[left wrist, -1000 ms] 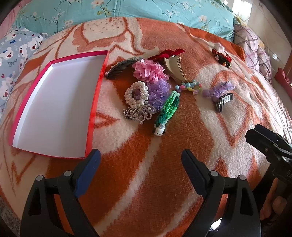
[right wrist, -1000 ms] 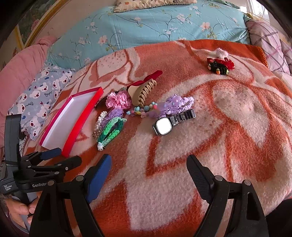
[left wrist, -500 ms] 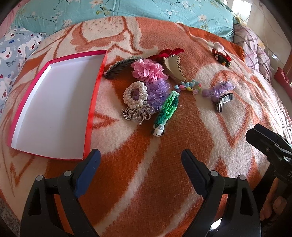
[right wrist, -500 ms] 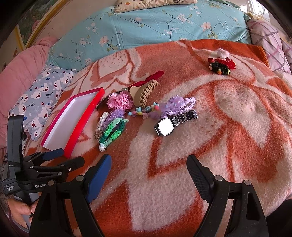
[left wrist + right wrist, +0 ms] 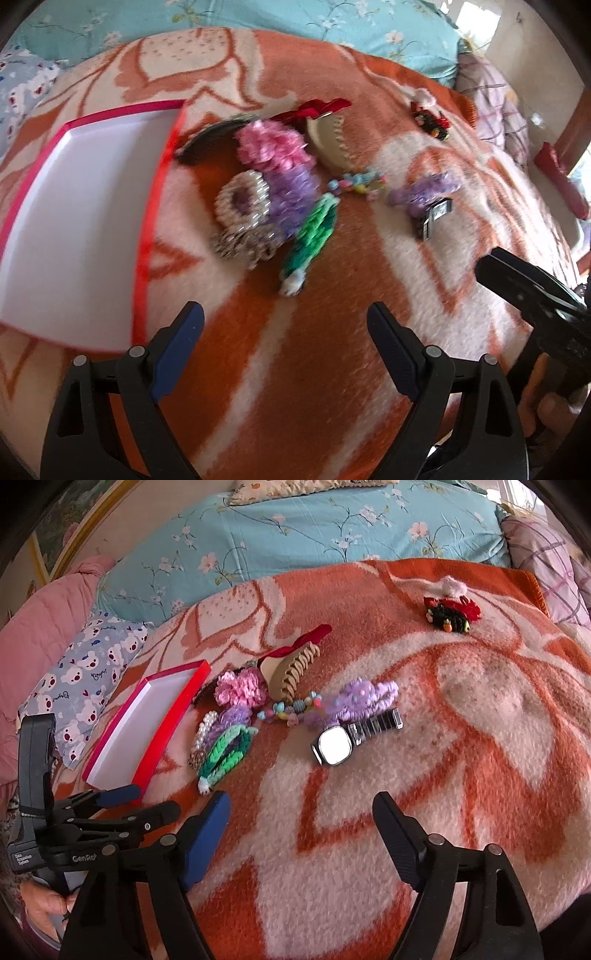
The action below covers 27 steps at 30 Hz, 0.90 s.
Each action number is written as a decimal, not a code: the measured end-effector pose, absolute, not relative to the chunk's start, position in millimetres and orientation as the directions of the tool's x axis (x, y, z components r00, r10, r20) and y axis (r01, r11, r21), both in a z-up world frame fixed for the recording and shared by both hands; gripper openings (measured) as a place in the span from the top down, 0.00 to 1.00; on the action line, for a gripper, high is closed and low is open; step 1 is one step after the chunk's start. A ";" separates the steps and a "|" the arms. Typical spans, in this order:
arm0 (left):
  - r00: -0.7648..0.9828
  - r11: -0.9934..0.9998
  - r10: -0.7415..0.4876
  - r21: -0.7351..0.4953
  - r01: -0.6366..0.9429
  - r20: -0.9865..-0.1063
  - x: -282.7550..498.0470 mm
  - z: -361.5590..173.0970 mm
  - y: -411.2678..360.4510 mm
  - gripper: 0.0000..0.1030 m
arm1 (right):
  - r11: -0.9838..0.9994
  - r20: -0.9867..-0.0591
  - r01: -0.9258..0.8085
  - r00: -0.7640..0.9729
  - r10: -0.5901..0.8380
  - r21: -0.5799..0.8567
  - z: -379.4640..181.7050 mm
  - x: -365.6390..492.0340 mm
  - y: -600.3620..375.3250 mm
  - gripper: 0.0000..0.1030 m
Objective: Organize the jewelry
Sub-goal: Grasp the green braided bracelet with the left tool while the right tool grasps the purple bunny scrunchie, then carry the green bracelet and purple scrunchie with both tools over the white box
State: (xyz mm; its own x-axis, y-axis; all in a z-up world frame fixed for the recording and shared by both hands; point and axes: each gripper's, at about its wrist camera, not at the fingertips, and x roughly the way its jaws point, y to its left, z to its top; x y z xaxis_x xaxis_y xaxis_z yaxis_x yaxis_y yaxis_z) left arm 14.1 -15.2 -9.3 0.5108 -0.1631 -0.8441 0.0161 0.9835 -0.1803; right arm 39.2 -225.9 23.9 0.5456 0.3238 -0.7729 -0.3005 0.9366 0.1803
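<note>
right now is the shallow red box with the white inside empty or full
Empty: the shallow red box shows only bare white floor; every accessory lies outside on the blanket.

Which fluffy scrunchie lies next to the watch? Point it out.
The lilac scrunchie with pale dots, just behind the watch. The pink scrunchie and the plain purple scrunchie sit further left, nearer the red box.

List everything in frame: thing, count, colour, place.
box: 1, red rim, white inside, left on blanket, nothing in it
blanket: 1, orange and cream, under everything
watch: 1, silver, metal band, right of the pile
claw clip: 1, beige, back of pile
scrunchies: pink, two purple
braided clip: 1, green, front of pile
bead bracelet: 1, pastel, middle
pearl ring: 1, white, beside the box
red-black clip: 1, far back, alone
left gripper: open, holding nothing
right gripper: open, jaws just narrowed, nothing between
</note>
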 end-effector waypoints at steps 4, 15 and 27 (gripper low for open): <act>0.515 0.982 -0.179 -0.184 0.042 -0.838 30.2 -9.2 -19.8 0.16 | 0.946 -0.785 -0.276 0.542 0.301 0.172 26.1 60.1 -228.9 0.28; 0.463 0.974 -0.219 -0.220 0.053 -0.859 66.4 -28.8 -20.8 0.29 | 0.956 -0.801 -0.213 0.527 0.286 0.201 13.5 117.6 -234.8 0.40; 0.428 0.952 -0.303 -0.289 0.100 -0.852 72.1 -33.7 -22.4 0.92 | 0.932 -0.798 -0.238 0.485 0.358 0.273 0.4 133.2 -230.9 0.92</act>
State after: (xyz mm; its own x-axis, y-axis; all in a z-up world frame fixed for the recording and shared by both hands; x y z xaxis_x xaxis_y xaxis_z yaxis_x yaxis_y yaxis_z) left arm 72.1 -22.4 -33.7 0.4276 -0.3034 -0.8515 0.1005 0.9521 -0.2888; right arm 133.2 -230.9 0.4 0.4852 0.3576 -0.7980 -0.2380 0.9321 0.2730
